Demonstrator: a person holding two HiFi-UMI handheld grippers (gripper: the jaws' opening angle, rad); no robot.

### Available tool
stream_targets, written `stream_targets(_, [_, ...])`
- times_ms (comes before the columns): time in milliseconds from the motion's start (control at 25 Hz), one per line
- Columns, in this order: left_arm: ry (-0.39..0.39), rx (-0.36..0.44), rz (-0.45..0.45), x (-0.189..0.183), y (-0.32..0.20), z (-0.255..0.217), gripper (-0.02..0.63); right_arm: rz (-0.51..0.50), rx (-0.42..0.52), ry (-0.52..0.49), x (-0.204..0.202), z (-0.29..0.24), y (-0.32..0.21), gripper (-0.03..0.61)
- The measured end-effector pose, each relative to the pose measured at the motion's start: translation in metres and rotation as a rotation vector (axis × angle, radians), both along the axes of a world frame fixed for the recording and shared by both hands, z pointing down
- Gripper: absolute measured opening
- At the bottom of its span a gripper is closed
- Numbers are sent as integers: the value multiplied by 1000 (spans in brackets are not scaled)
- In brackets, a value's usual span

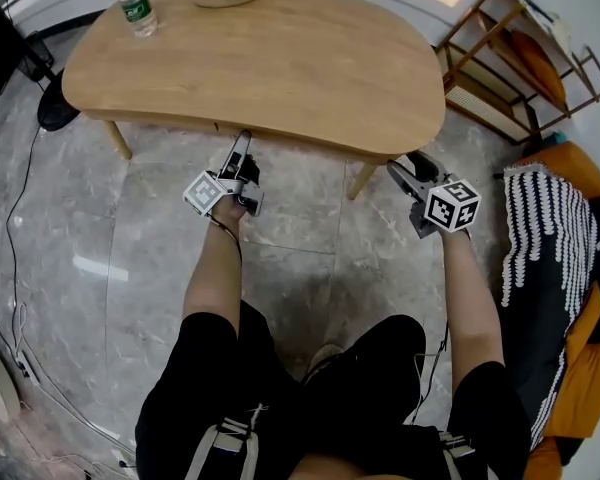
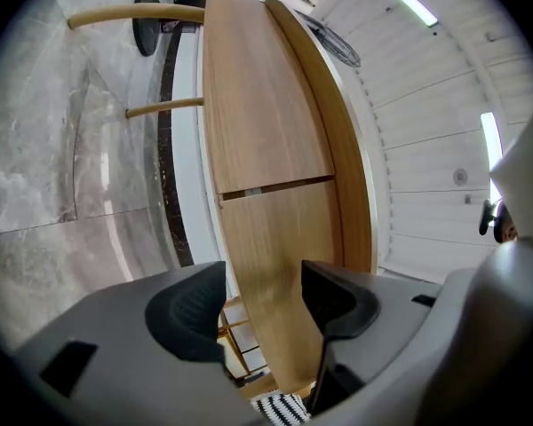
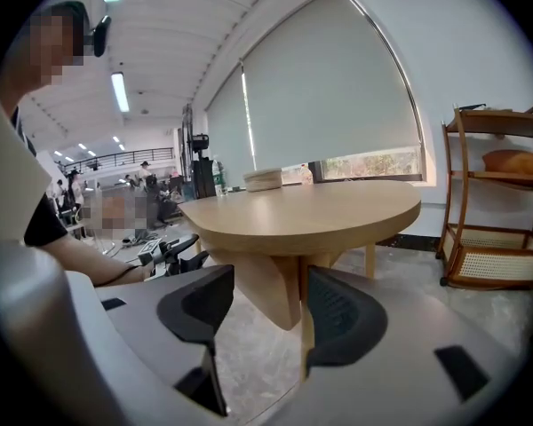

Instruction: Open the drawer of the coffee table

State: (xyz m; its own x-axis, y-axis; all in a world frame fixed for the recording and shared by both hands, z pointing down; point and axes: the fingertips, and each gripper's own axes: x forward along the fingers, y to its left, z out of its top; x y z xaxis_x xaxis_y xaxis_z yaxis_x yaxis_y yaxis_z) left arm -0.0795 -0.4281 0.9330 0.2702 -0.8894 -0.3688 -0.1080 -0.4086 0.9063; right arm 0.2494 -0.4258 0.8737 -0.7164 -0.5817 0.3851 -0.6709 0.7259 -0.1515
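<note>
Both spread, empty: left gripper (image 1: 243, 140), right gripper (image 1: 396, 168); drawer (image 2: 275, 256) half-hidden under tabletop (image 1: 280, 58).

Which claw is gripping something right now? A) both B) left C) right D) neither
D: the left claw and the right claw both stand open with nothing between their pads. The coffee table only shows beyond them.

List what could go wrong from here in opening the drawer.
1. No handle shows on the front panel; the open left gripper may slip off it.
2. A hard tug could shake the table and tip the bottle near its edge.
3. The right gripper hangs close to a leg and might knock it.
</note>
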Motion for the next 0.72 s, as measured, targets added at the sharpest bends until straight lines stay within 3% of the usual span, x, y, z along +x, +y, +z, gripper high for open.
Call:
stream_targets(280, [15,38,13,-11,-6,-2,255,-6,22,26,-15,1,-4,253])
stream_targets(400, [38,29,20,-13,-4,1,230,33,17,0,-8,1,-8,141])
stream_targets(720, [34,2,70,-12,15,3,222,17,35,12,-5,-1,13,135])
